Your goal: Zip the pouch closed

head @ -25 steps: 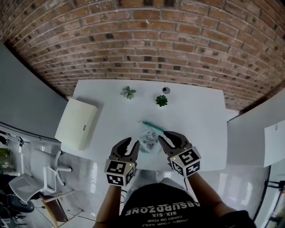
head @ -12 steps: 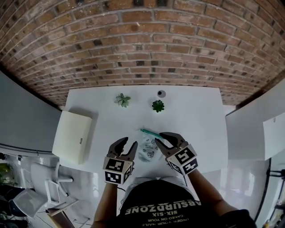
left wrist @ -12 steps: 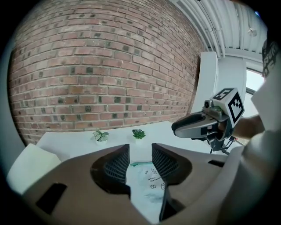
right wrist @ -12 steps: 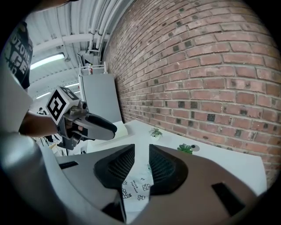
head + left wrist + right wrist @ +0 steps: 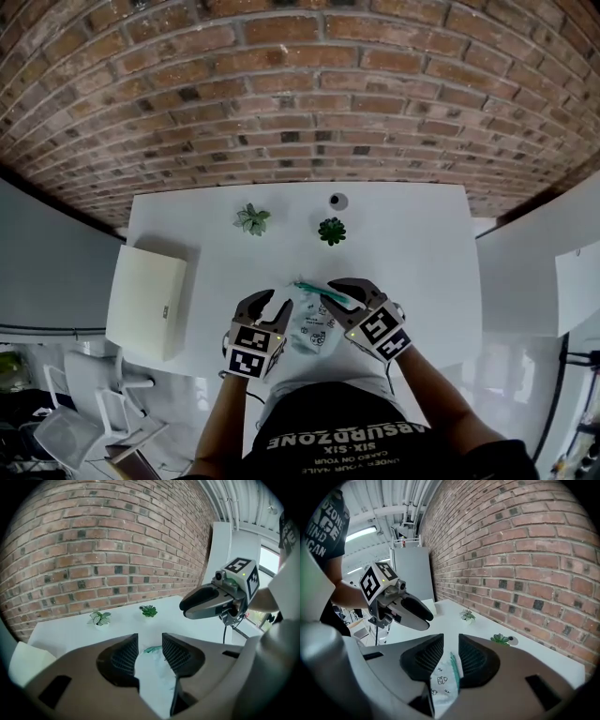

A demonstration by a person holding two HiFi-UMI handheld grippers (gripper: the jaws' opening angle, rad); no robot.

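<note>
We are looking down on the white desk, where a white box is lying at the far left edge, well apart from the work. Two small potted plants are standing near the back.

Next comes the left tool. Its jaws have just been opening and are standing wide apart, with nothing pressed between the pads. Through the gap we are seeing only the pale body of the pouch lying below on the desk.

The pouch is resting flat near the front edge, between the two tools, with its green zip running along its far side.

The right tool is hovering just over that green edge. Its jaws are also standing apart, and in its own view the zip strip is lining up in the gap between them, though neither pad is touching it.

We are judging that the zipping is not yet under way, since neither tool is gripping anything. We cannot make out the slider, nor how much of the zip is open. Steadying the pouch, catching the slider and pulling it along are all still to do.
</note>
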